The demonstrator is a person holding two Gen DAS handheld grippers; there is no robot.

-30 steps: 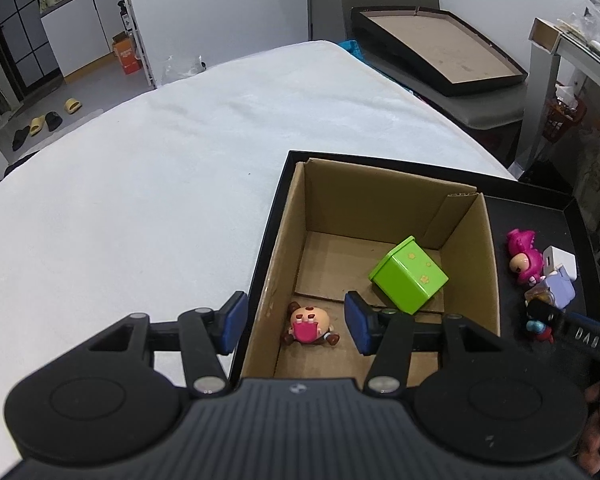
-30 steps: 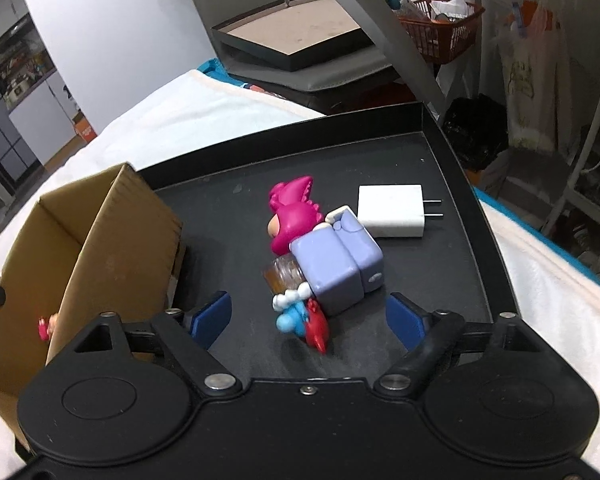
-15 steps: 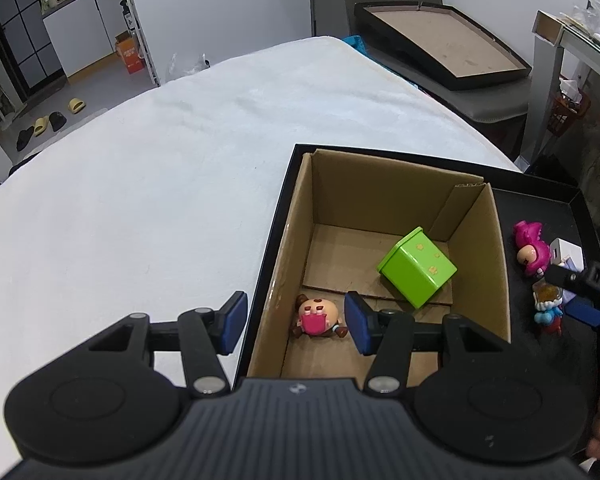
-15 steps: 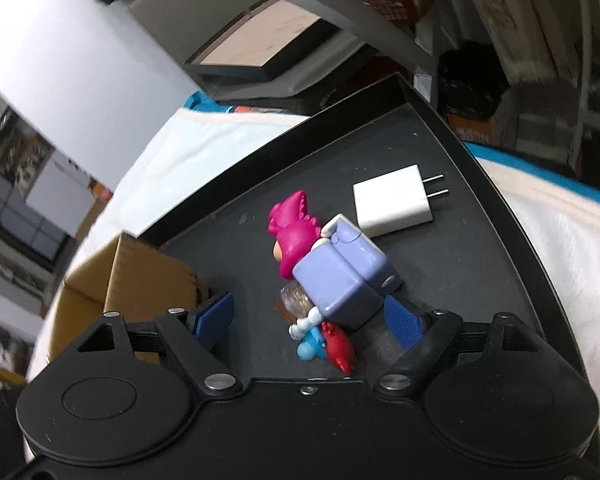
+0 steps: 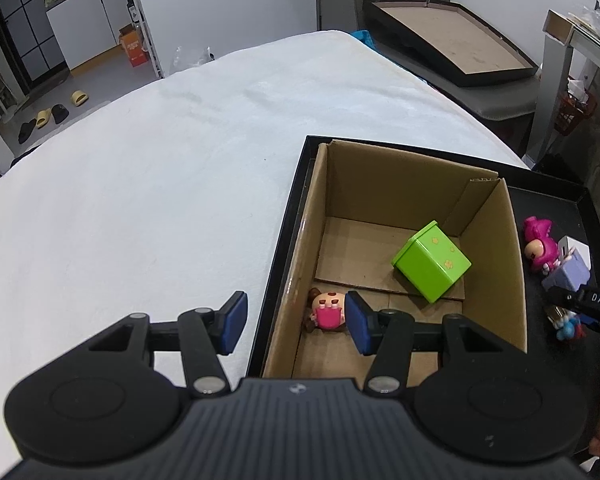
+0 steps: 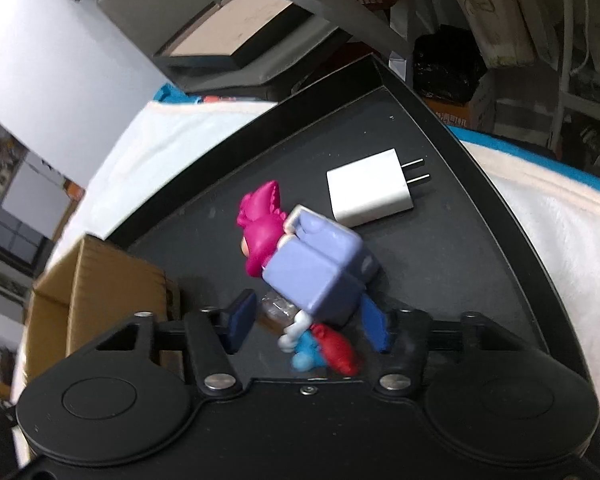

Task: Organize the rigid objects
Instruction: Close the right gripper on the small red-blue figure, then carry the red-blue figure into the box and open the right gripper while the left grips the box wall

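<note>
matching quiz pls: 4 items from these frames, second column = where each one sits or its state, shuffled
Items:
1. green box
2. white charger
3. small blue-and-red figure
4. left tongs

Places/states:
A. on the black tray, prongs towards its far rim
B. between the pads of the right tongs
C. open, holding nothing, over the cardboard box's near-left wall
D. tilted on the floor of the cardboard box

Pairs: 1-D, 2-A, 3-B, 4-C
</note>
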